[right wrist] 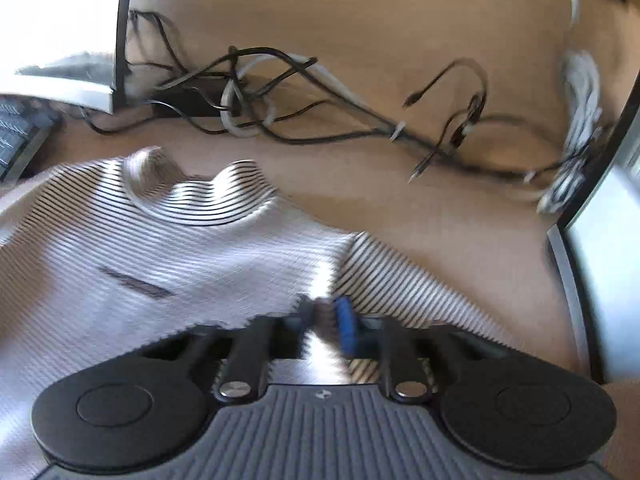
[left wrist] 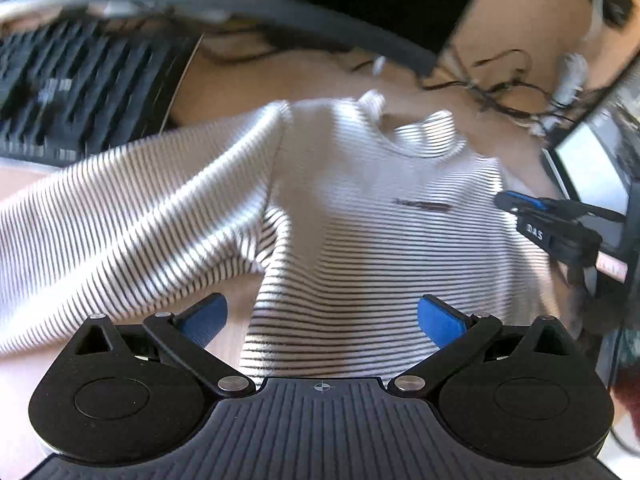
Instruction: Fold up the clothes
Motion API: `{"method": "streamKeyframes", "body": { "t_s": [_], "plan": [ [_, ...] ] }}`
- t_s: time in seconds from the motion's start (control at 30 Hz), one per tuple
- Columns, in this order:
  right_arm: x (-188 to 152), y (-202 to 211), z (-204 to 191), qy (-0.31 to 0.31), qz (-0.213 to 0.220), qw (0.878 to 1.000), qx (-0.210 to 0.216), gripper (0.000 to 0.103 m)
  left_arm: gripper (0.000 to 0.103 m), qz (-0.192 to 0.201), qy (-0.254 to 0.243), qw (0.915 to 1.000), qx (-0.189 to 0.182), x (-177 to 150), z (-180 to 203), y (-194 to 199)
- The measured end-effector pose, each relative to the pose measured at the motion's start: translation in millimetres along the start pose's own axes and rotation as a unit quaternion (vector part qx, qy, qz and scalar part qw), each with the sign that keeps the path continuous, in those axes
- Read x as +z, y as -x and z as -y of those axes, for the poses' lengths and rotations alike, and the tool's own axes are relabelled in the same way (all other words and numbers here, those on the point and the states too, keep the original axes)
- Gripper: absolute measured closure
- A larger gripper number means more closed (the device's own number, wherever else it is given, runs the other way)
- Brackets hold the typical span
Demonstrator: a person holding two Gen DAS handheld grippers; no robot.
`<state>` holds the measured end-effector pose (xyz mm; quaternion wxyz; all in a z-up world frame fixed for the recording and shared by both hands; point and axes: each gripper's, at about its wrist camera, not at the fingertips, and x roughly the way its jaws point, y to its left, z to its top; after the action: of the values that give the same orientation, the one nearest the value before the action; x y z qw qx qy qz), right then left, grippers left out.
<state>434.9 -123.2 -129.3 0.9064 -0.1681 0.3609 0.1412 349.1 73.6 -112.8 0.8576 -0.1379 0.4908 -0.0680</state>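
A white shirt (left wrist: pixel 340 208) with thin dark stripes lies spread on a light wooden desk (left wrist: pixel 312 76), collar toward the far side and front facing up. The left gripper (left wrist: pixel 322 320) hovers over the near hem of the shirt with its blue pads wide apart and nothing between them; the striped cloth lies under the gap. One sleeve (left wrist: pixel 120 220) stretches out to the left of this gripper, across the desk. The right gripper (right wrist: pixel 334 322) is clamped on the shirt at the right side, where the other sleeve (right wrist: pixel 412 284) meets the body; its blue pads are pressed together with a fold of striped cloth pinched between them. In the left wrist view this gripper shows at the shirt's right edge, near the chest.

The pictures are blurred. Sunlight falls in patches on the cloth and the desk.

Beyond the collar a tangle of black and white cables (right wrist: pixel 280 96) runs along the far side of the desk, near the shirt but apart from it. A black keyboard (left wrist: pixel 84 88) sits at the far left, just beside the left sleeve. A monitor (right wrist: pixel 68 28) stands at the far left behind the cables, and another screen (right wrist: pixel 604 280) stands at the right, near the right sleeve. A dark curved rail (left wrist: pixel 280 4) crosses the far side in the left wrist view.
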Motion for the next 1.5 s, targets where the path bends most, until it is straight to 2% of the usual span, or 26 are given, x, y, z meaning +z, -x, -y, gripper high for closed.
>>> {"method": "streamKeyframes", "body": {
  "t_s": [0.1,0.23,0.33,0.43,0.53,0.63,0.67,0.7,0.77,0.83,0.9,1.03,1.07,1.1,1.23,1.33,1.43,1.5],
  "plan": [
    [0,-8,-1,0.014,0.018,1.000,-0.014,0.095,0.000,0.020,-0.033,0.9992,0.006,7,10,-12],
    [4,-18,10,0.007,0.026,0.999,-0.030,0.096,0.002,0.045,-0.083,0.9949,0.034,28,18,-32],
    [5,-25,24,-0.006,0.025,0.999,-0.047,0.096,0.011,0.057,-0.094,0.9931,0.042,49,17,-42],
    [5,-27,37,-0.034,0.019,0.998,-0.048,0.095,0.012,0.062,-0.097,0.9923,0.046,58,17,-45],
    [1,-19,45,-0.065,0.017,0.997,-0.034,0.093,0.012,0.063,-0.115,0.9897,0.058,52,20,-45],
    [-7,2,51,-0.105,0.019,0.994,-0.023,0.078,0.006,0.057,-0.111,0.9909,0.049,40,20,-28],
    [-11,16,50,-0.116,0.025,0.993,-0.012,0.063,0.005,0.059,-0.106,0.9919,0.039,34,20,-16],
    [-15,29,50,-0.129,0.030,0.991,0.000,0.041,0.003,0.064,-0.103,0.9923,0.025,28,21,-2],
    [-26,59,44,-0.169,0.038,0.984,0.038,0.022,0.000,0.078,-0.104,0.9915,-0.012,14,25,22],
    [-41,82,34,-0.211,0.030,0.974,0.081,0.021,0.000,0.084,-0.110,0.9886,-0.059,0,33,38],
    [-56,98,20,-0.235,0.017,0.966,0.107,0.021,0.000,0.074,-0.130,0.9843,-0.094,-14,43,36],
    [-82,107,-8,-0.259,-0.011,0.958,0.122,0.016,0.000,0.044,-0.146,0.9827,-0.105,-38,42,13],
    [-89,105,-13,-0.269,-0.018,0.955,0.124,0.012,0.000,0.043,-0.150,0.9822,-0.104,-44,41,10],
    [-94,106,-17,-0.275,-0.015,0.953,0.126,0.001,0.000,0.049,-0.165,0.9801,-0.100,-51,42,13],
    [-99,120,-40,-0.253,-0.019,0.962,0.096,0.000,0.000,0.059,-0.179,0.9778,-0.091,-72,37,27],
    [-104,132,-57,-0.230,-0.028,0.970,0.072,0.000,0.000,0.051,-0.173,0.9797,-0.088,-78,32,35],
    [-116,144,-67,-0.192,-0.025,0.979,0.064,0.000,0.000,0.043,-0.148,0.9840,-0.089,-84,28,43],
    [-123,150,-66,-0.187,-0.020,0.980,0.068,0.000,0.000,0.044,-0.144,0.9853,-0.080,-88,29,43]
  ]
}}
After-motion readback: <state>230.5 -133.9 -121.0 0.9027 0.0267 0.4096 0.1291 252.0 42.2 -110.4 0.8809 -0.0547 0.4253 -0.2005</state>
